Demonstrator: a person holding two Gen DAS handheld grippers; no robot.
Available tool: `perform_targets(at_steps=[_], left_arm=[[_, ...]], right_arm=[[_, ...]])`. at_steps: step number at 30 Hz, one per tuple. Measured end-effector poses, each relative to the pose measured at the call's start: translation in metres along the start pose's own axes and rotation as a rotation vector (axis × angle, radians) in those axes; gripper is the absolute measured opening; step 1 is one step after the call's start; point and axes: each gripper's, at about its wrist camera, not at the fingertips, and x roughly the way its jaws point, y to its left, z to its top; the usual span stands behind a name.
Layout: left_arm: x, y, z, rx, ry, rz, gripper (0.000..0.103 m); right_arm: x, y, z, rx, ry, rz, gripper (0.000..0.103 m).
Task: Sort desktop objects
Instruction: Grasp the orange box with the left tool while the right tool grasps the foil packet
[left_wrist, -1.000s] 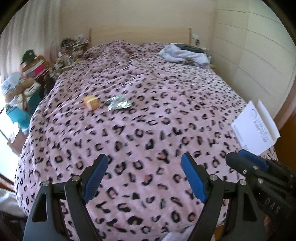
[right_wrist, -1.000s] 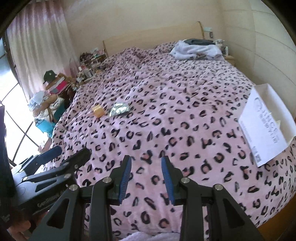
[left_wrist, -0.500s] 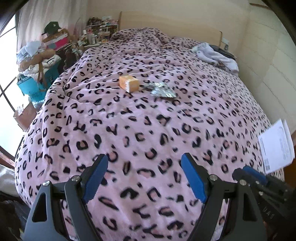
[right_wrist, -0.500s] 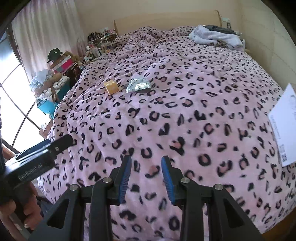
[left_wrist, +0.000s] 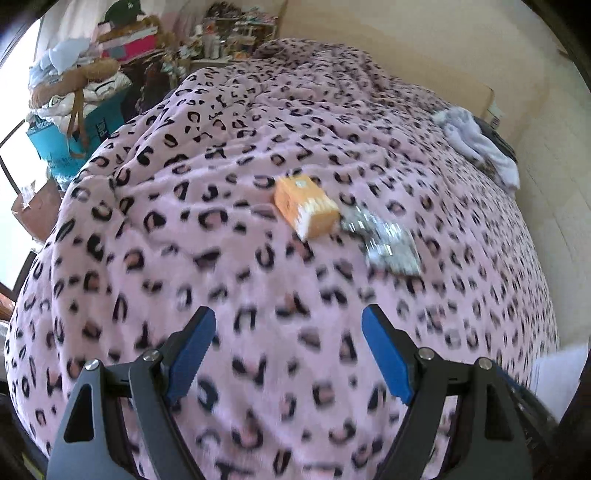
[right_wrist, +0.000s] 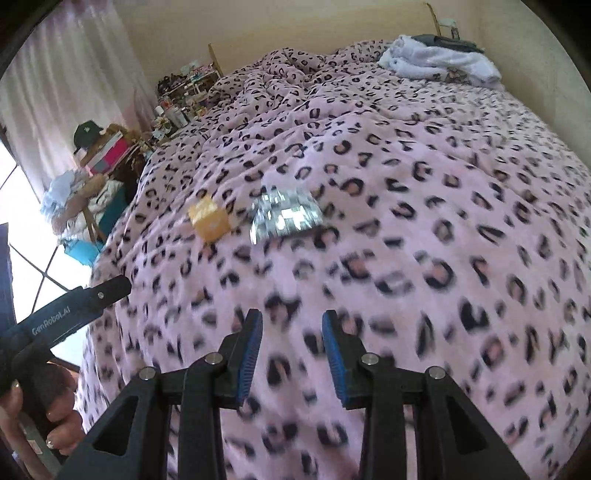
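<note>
Orange box (left_wrist: 306, 210) is seen lying on the leopard-print bed (left_wrist: 221, 258), silver foil packet (left_wrist: 388, 243) just right of the box, nearly touching. Left gripper (left_wrist: 288, 350) is held over the bed short of the box, fingers wide apart, empty. Right gripper (right_wrist: 291, 350) likewise, fingers partly apart, nothing between.

Small box (left_wrist: 306, 206) and foil packet (left_wrist: 388, 240) lie on the bed (left_wrist: 221, 258), touching or nearly so, well ahead of both sets of fingers. From the left fingers (left_wrist: 192, 347): box ahead, packet ahead-right. From the right fingers (right_wrist: 251, 347): packet straight ahead, box ahead-left. Clothes pile (right_wrist: 439, 61) far beyond, ahead-right, at the bed's head. Cluttered stack (left_wrist: 85, 92) beside the bed, far ahead-left.
</note>
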Motion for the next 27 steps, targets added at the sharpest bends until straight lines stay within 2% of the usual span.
perform_targets(at_steps=[2,5,9,14,22,24,27], left_arm=[[0.02,0.001,0.027,-0.022,0.012,0.016,0.083],[0.052,-0.001,0.054,-0.043,0.058,0.033,0.087],[0.095,-0.011,0.077,-0.026,0.124,0.059,0.088],[0.133,-0.021,0.098,-0.029,0.158,0.095,0.087],[0.172,-0.029,0.107,-0.026,0.204,0.097,0.088],[0.176,-0.032,0.105,-0.014,0.206,0.091,0.088],[0.182,-0.034,0.102,-0.001,0.213,0.087,0.09]], right_arm=[[0.017,0.002,0.02,0.011,0.008,0.025,0.034],[0.039,0.009,0.047,-0.001,0.004,0.014,0.034],[0.071,0.019,0.073,-0.027,0.029,0.003,0.034],[0.109,0.018,0.095,-0.022,0.092,0.026,0.034],[0.146,0.006,0.118,0.069,0.179,0.07,0.034],[0.159,0.009,0.12,0.064,0.218,0.049,0.034],[0.171,0.014,0.12,0.045,0.23,0.0,0.034]])
